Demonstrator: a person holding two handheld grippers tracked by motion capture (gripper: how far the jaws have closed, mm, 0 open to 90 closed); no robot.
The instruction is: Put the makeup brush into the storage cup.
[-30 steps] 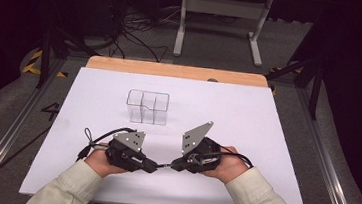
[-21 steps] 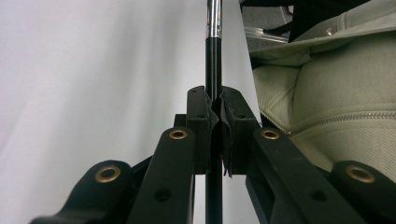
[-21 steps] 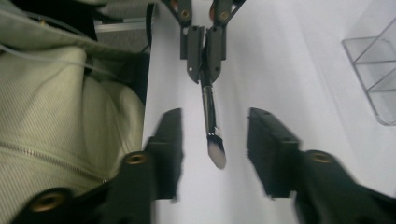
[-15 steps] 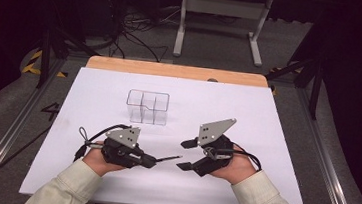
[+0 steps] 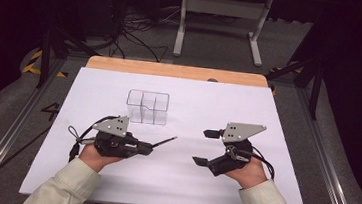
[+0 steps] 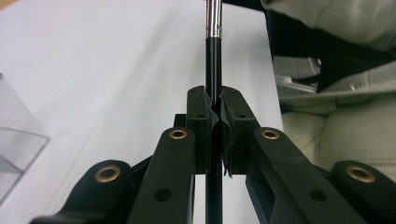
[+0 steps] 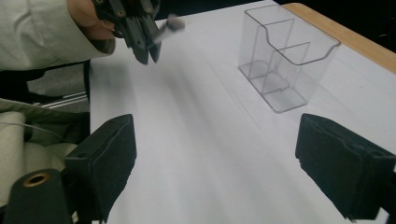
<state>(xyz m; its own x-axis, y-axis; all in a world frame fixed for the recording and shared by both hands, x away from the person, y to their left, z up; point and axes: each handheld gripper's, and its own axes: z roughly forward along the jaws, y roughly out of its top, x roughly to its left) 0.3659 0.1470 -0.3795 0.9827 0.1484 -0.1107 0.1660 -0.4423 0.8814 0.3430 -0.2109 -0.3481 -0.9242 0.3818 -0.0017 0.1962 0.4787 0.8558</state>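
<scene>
A thin black pen with a silver end (image 5: 162,142) sticks out level to the right from my left gripper (image 5: 148,147), which is shut on it low on the white sheet. In the left gripper view the pads (image 6: 201,109) clamp the pen's shaft (image 6: 213,56). My right gripper (image 5: 205,147) stands to the right of the pen tip, apart from it. Its jaws have just been opening, and nothing lies between its pads (image 7: 108,151). A clear, divided plastic holder (image 5: 147,107) stands upright behind the left gripper. The right gripper view shows this holder (image 7: 285,60) at upper right.
The white sheet (image 5: 268,115) covers a wooden table whose far edge (image 5: 172,71) shows at the back. Metal rails (image 5: 325,151) run along both sides. A white stand (image 5: 223,10) and cables lie on the floor behind.
The right gripper has opened and drawn off to the right, away from the left gripper. The pen stays in the left gripper, which has barely moved.
</scene>
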